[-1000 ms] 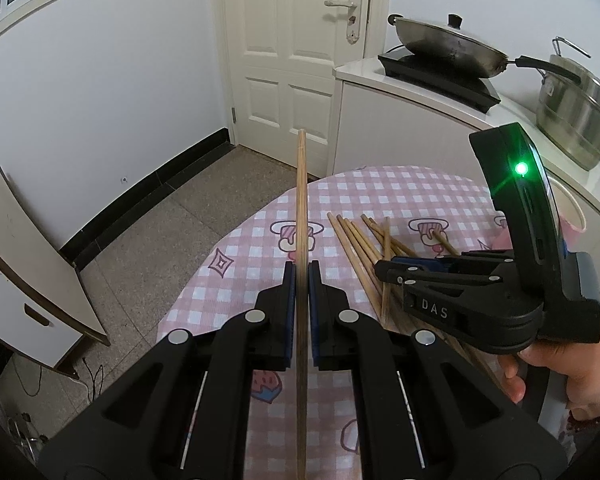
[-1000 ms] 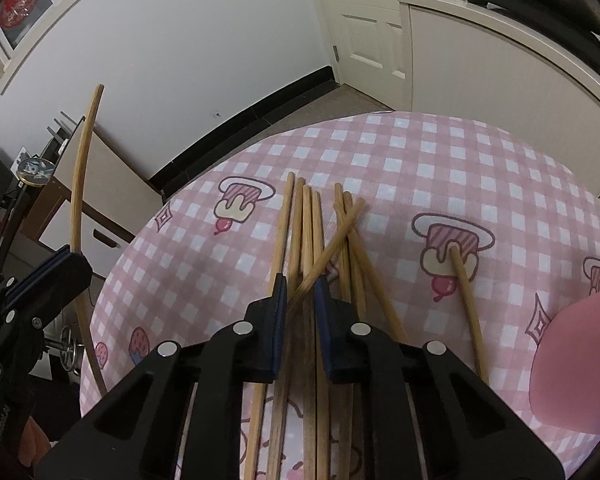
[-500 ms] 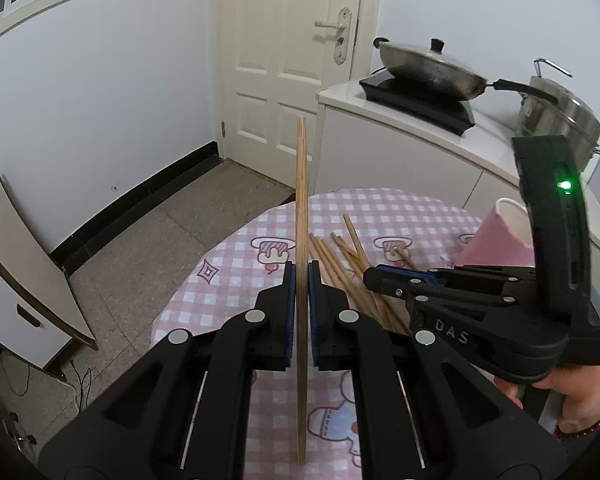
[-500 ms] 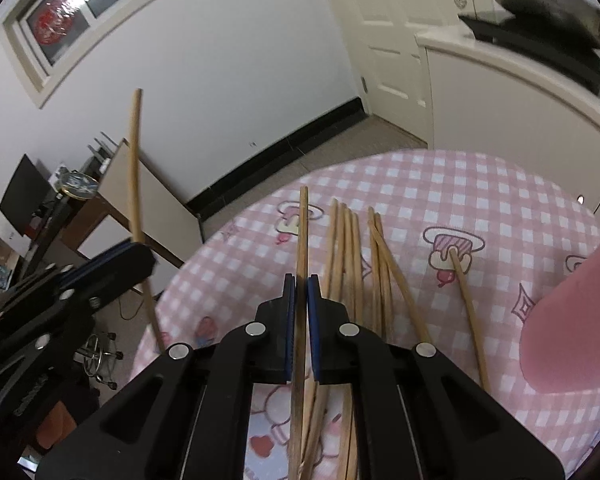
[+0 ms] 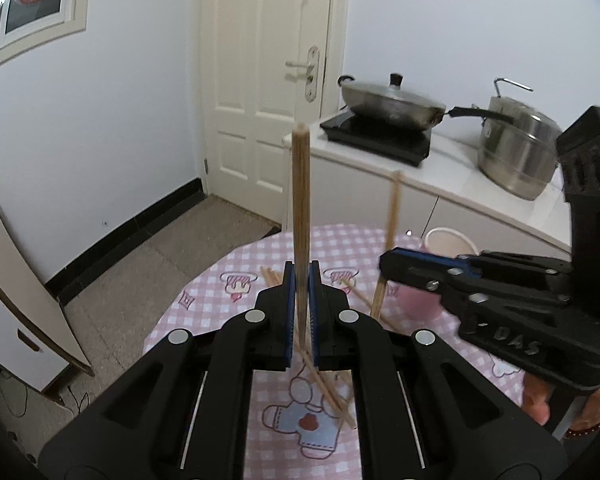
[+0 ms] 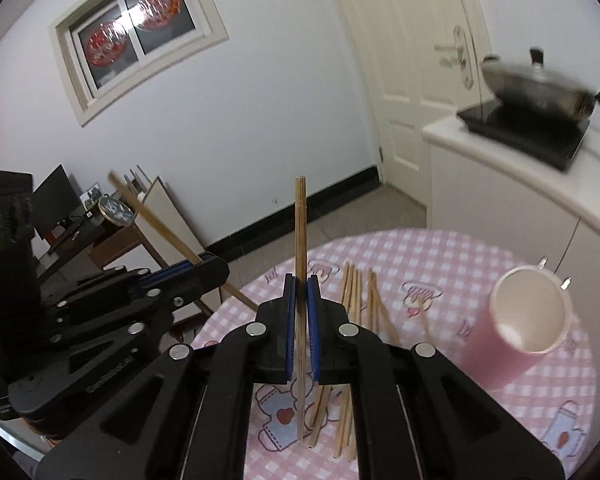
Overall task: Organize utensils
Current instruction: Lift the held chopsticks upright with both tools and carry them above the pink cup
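On table [image 6: 480, 264]: empty pink cup [image 6: 516, 332]; L gripper [image 5: 300, 280] & R gripper [image 6: 300, 292] each clamping 1 chopstick [image 6: 300, 232].

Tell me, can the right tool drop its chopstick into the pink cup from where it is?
Probably yes. The right tool is shut on one chopstick, lifted off the table. The pink cup stands upright with its mouth open, and nothing sits between them; the loose chopsticks lie flat below.

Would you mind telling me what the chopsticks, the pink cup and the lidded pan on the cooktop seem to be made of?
The chopsticks look like unfinished bamboo or pale wood: tan, matte, with lengthwise grain showing on the one held upright. The pink cup seems to be paper or thin plastic, with a matte pink wall and white inside; I cannot tell which. The lidded pan looks like stainless steel, grey and shiny, with a black handle.
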A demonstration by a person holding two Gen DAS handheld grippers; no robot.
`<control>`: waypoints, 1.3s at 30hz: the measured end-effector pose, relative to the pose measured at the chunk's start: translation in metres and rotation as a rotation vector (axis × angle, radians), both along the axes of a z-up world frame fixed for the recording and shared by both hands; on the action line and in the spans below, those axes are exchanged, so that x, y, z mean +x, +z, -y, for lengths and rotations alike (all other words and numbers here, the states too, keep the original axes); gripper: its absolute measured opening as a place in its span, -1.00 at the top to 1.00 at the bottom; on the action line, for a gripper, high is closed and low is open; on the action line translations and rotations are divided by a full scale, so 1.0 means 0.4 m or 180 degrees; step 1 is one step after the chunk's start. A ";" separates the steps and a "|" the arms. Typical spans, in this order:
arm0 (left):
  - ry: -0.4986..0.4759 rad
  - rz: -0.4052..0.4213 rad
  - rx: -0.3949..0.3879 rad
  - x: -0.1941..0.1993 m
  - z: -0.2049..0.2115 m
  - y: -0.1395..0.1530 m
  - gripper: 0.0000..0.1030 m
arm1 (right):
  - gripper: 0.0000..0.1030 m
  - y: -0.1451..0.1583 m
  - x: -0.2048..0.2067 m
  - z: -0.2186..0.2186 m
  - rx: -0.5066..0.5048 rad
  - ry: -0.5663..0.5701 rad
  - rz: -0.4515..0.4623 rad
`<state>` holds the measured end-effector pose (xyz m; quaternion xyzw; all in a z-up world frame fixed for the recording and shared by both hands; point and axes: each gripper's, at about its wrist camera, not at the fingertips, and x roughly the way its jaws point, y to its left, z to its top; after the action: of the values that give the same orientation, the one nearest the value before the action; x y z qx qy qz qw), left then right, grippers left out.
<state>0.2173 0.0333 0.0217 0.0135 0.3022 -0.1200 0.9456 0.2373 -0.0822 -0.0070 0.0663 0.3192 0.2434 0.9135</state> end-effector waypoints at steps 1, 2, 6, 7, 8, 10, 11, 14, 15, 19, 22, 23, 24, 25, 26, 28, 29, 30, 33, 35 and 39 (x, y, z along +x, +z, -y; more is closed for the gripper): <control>0.0009 0.0041 0.0004 -0.004 0.009 0.008 0.87 | 0.92 0.006 -0.004 0.006 0.0003 -0.0010 0.0034; 0.0012 0.0071 0.0003 -0.007 0.017 0.015 0.87 | 0.92 0.017 -0.010 0.013 0.0001 -0.0022 0.0079; -0.0018 0.0168 -0.0054 -0.014 0.048 0.043 0.87 | 0.92 0.073 -0.038 0.054 -0.0114 -0.0148 0.0340; -0.0034 0.0195 -0.0064 -0.015 0.058 0.051 0.87 | 0.92 0.085 -0.044 0.060 -0.0123 -0.0170 0.0377; -0.0041 0.0226 -0.0078 -0.015 0.066 0.061 0.87 | 0.92 0.099 -0.049 0.071 -0.0137 -0.0200 0.0424; -0.0042 0.0270 -0.0098 -0.009 0.081 0.076 0.87 | 0.92 0.129 -0.057 0.094 -0.0179 -0.0270 0.0524; -0.0042 0.0296 -0.0125 -0.005 0.090 0.086 0.87 | 0.92 0.139 -0.060 0.103 -0.0196 -0.0303 0.0565; -0.0065 0.0362 -0.0208 0.008 0.116 0.114 0.87 | 0.92 0.172 -0.070 0.139 -0.0246 -0.0427 0.0714; -0.0083 0.0373 -0.0260 0.014 0.125 0.123 0.87 | 0.92 0.183 -0.072 0.150 -0.0260 -0.0472 0.0763; -0.0188 0.0362 -0.0509 0.037 0.155 0.153 0.87 | 0.92 0.210 -0.072 0.206 -0.0207 -0.0604 0.0845; -0.0236 0.0366 -0.0668 0.056 0.181 0.166 0.87 | 0.92 0.221 -0.071 0.235 -0.0247 -0.0716 0.0913; -0.0259 0.0366 -0.0735 0.063 0.188 0.168 0.87 | 0.92 0.222 -0.068 0.247 -0.0250 -0.0748 0.0928; -0.0288 0.0367 -0.0799 0.069 0.196 0.170 0.87 | 0.92 0.221 -0.066 0.262 -0.0231 -0.0769 0.0928; -0.0291 0.0373 -0.0841 0.074 0.202 0.171 0.87 | 0.92 0.223 -0.064 0.274 -0.0216 -0.0793 0.0934; -0.0293 0.0378 -0.0884 0.080 0.210 0.172 0.87 | 0.92 0.227 -0.064 0.286 -0.0206 -0.0814 0.0942; -0.0317 0.0375 -0.0925 0.090 0.227 0.172 0.87 | 0.92 0.229 -0.061 0.304 -0.0203 -0.0864 0.0956; -0.0324 0.0372 -0.0921 0.095 0.238 0.171 0.87 | 0.92 0.231 -0.061 0.310 -0.0209 -0.0888 0.0966; -0.0322 0.0369 -0.0917 0.099 0.246 0.171 0.87 | 0.92 0.229 -0.059 0.316 -0.0233 -0.0927 0.0977; -0.0391 0.0294 -0.0895 0.114 0.279 0.144 0.87 | 0.92 0.210 -0.050 0.330 -0.0268 -0.0996 0.0945; -0.0387 0.0203 -0.0773 0.129 0.305 0.116 0.87 | 0.92 0.181 -0.032 0.339 -0.0286 -0.1010 0.0852; -0.0403 0.0004 -0.0621 0.150 0.329 0.056 0.87 | 0.92 0.106 0.005 0.359 -0.0306 -0.1009 0.0597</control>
<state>0.2773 -0.0985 0.0442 -0.0594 0.2871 -0.2083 0.9331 0.2395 -0.2257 0.0352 0.0491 0.2295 0.0860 0.9682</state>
